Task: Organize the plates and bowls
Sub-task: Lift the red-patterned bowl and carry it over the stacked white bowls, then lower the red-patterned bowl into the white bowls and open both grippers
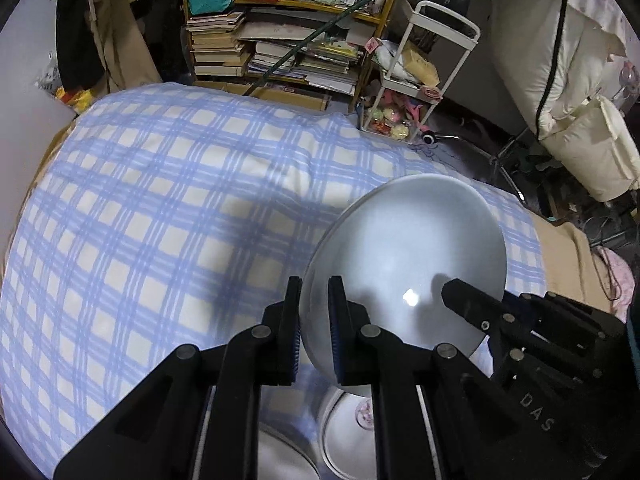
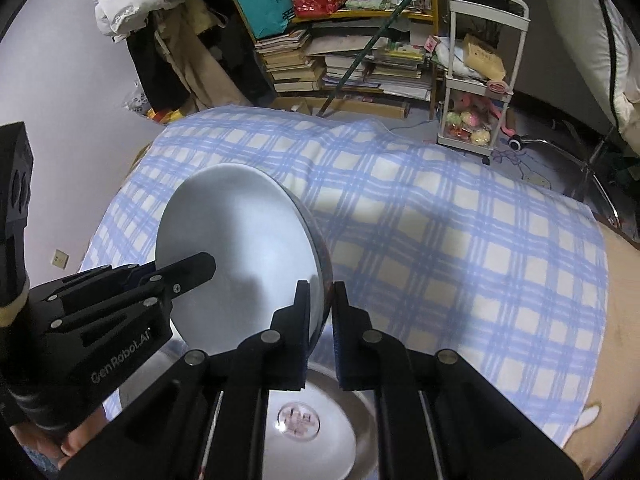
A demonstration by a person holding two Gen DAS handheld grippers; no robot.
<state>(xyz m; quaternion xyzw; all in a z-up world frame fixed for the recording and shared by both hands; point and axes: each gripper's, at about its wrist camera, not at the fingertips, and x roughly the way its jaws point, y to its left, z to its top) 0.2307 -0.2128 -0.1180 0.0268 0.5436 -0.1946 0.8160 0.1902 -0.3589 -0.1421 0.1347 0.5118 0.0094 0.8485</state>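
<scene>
One bowl (image 1: 404,264), tilted, opening camera-ward.

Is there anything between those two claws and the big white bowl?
No. Both claws already pinch the white bowl by its rim: the left claw on one edge, the right claw on the opposite edge, with nothing in between.

A blue-and-cream checked blanket (image 1: 160,184) spreads beneath the tongs; beyond them stand a cluttered yellow wooden bookshelf (image 1: 280,48) and a white wheeled trolley (image 2: 476,80).
</scene>
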